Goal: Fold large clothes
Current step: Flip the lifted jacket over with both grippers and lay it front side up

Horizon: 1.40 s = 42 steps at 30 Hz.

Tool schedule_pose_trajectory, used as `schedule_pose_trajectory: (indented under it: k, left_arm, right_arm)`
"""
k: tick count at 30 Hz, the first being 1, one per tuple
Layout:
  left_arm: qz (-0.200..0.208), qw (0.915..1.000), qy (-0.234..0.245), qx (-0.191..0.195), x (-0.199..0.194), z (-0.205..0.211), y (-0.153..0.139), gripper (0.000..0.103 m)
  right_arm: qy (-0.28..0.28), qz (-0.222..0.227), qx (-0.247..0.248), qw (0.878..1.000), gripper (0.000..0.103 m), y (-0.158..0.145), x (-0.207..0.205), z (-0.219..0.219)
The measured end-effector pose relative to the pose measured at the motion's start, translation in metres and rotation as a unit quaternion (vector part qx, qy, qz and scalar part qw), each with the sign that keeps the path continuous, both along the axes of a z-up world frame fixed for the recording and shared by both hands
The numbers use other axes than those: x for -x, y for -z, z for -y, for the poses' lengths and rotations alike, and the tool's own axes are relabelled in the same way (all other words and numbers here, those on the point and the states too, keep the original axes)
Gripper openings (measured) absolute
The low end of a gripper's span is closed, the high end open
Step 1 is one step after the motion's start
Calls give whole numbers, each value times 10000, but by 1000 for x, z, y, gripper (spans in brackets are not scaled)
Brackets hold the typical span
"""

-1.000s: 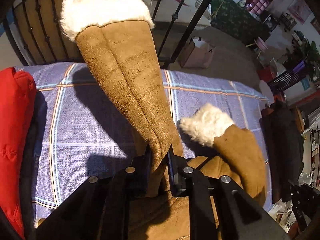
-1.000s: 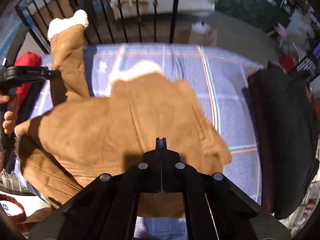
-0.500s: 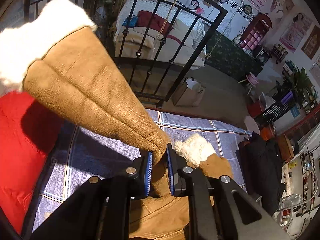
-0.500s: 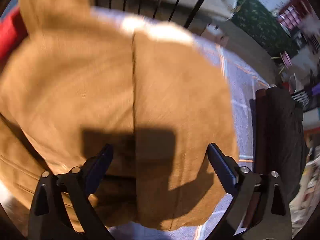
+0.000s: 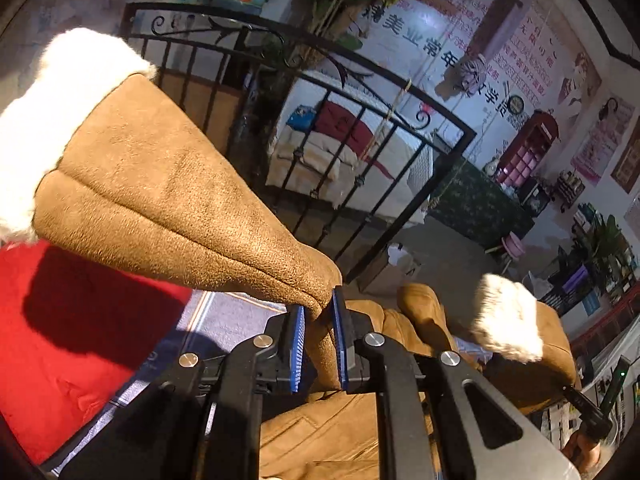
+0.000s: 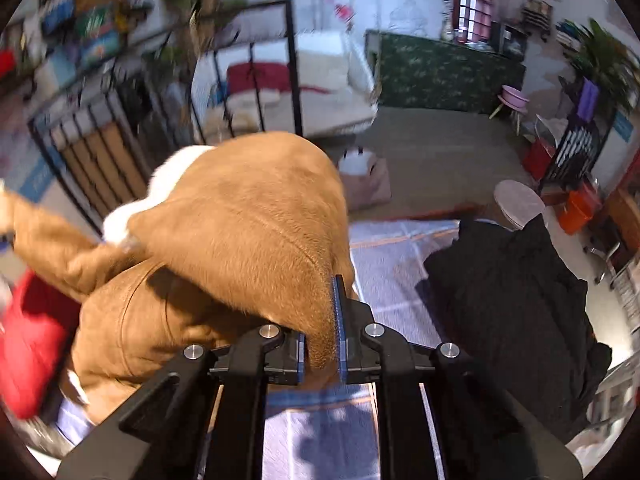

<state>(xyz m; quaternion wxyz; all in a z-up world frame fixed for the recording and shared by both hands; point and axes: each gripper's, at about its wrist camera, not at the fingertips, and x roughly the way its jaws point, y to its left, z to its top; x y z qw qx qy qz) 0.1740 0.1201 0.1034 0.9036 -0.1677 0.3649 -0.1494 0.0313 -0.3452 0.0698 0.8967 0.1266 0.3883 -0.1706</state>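
Note:
A tan suede coat with white fleece trim is lifted above the bed. My left gripper [image 5: 318,320] is shut on one tan sleeve [image 5: 180,208], which rises up-left to its white fleece cuff [image 5: 60,112]. The other sleeve's cuff [image 5: 506,316] hangs at the right over the coat body [image 5: 340,432]. My right gripper [image 6: 322,328] is shut on a fold of the coat's body [image 6: 240,232], raised off the plaid bedsheet [image 6: 400,264]. The white collar [image 6: 160,184] shows at the left of the right wrist view.
A red garment [image 5: 80,340] lies at the left on the bed, also in the right wrist view [image 6: 32,344]. A black garment [image 6: 516,312] lies at the right. A black iron bed frame [image 5: 360,92] stands behind, with a paper bag [image 6: 364,180] on the floor beyond.
My right gripper, shut then open over the coat, has closed on the coat's body and lifted it. My left gripper has raised the sleeve higher, tilting toward the room.

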Motion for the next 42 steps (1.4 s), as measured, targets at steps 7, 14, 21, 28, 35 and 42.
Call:
schedule_pose_trajectory:
  k: [7,14,21,28,35,42]
  left_arm:
    - [-433,9986,-214,-208,-8,-11,14,15]
    - [-1689,9778,-128,-1231,-19,14,133,37]
    - [-1244,9735,513,-1848,22,24,132,87]
    - [-1566,9460,1546,-2381,60,59,189,93]
    - [-2680,9422,859,-1817,73,35,264,93]
    - [-2815,9337,1335,-1764,76,57,292,83]
  right_arm:
    - [645,695,-859,9918,14,-12,-18,81]
    - [1940,-712,-2252,9522,82,123,-35,101]
    - [1019,-2112,-1604,9588,82,218,16,24]
    - [-730,-2537,-465,9634,82,235,25,-63]
    - [-602,-3058,-1250,9419,82,293,2,-64]
    - [-190,-3121,-2724,9100,28,333,10,-43]
